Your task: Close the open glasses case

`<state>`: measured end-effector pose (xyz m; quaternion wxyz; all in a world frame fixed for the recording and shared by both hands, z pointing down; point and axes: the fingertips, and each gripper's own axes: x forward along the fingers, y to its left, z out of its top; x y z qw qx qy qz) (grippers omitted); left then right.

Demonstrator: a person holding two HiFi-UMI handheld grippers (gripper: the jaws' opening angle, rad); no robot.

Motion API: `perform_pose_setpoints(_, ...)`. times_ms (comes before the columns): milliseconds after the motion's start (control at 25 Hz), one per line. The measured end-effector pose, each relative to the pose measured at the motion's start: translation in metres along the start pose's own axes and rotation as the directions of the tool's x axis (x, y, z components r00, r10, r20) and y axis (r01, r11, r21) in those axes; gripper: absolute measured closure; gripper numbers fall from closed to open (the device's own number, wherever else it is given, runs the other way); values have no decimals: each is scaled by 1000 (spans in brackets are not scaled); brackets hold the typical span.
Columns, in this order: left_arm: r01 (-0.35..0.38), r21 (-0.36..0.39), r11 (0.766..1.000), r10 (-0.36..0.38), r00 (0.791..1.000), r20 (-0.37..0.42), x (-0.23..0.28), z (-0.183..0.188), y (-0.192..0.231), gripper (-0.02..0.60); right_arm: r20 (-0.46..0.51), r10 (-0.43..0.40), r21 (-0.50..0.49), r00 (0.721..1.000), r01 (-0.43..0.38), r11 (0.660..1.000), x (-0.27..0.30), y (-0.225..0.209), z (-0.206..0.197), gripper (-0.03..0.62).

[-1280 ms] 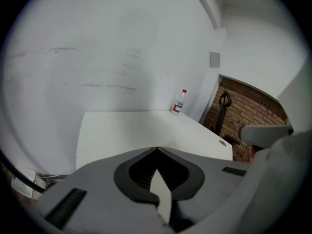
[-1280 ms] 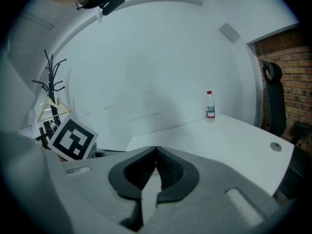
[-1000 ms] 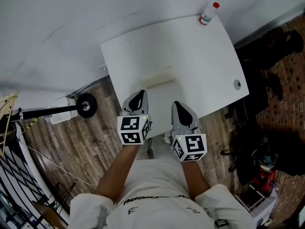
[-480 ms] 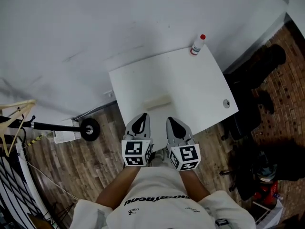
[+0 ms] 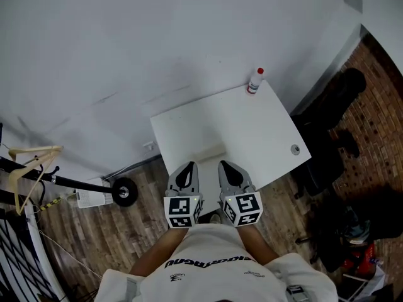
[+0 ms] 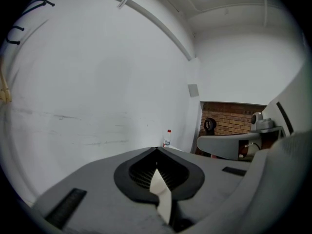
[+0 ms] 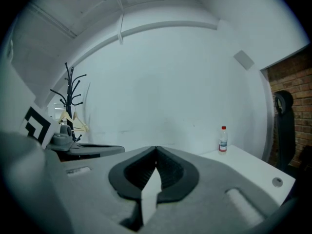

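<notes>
A pale oblong glasses case [image 5: 206,155] lies near the front edge of the white table [image 5: 252,124]; it is too small to tell how its lid stands. My left gripper [image 5: 188,166] and right gripper [image 5: 225,165] hover side by side just in front of that edge, close to the person's body. Both are shut with nothing between their jaws. In the left gripper view my left gripper [image 6: 157,149] shows its tips meeting, and the right gripper view shows the same for my right gripper [image 7: 156,148]. The case is hidden in both gripper views.
A small bottle with a red cap [image 5: 255,81] stands at the table's far right corner, against the white wall. A cable hole [image 5: 295,149] sits near the right edge. A black chair [image 5: 330,168] is to the right, a coat stand base [image 5: 124,192] to the left.
The head view has pulled back, so the table looks smaller and farther. Both grippers have drawn closer together and nearer the body, and stay shut.
</notes>
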<state>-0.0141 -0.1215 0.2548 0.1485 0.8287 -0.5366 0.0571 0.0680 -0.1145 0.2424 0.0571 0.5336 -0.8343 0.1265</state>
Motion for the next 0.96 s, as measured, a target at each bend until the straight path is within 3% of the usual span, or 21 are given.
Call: perform_pose_setpoints(960,25,38,999,-27,998,62,6,17,-9,583,41,11,-25,999,-10,1000,8,-2,13,597)
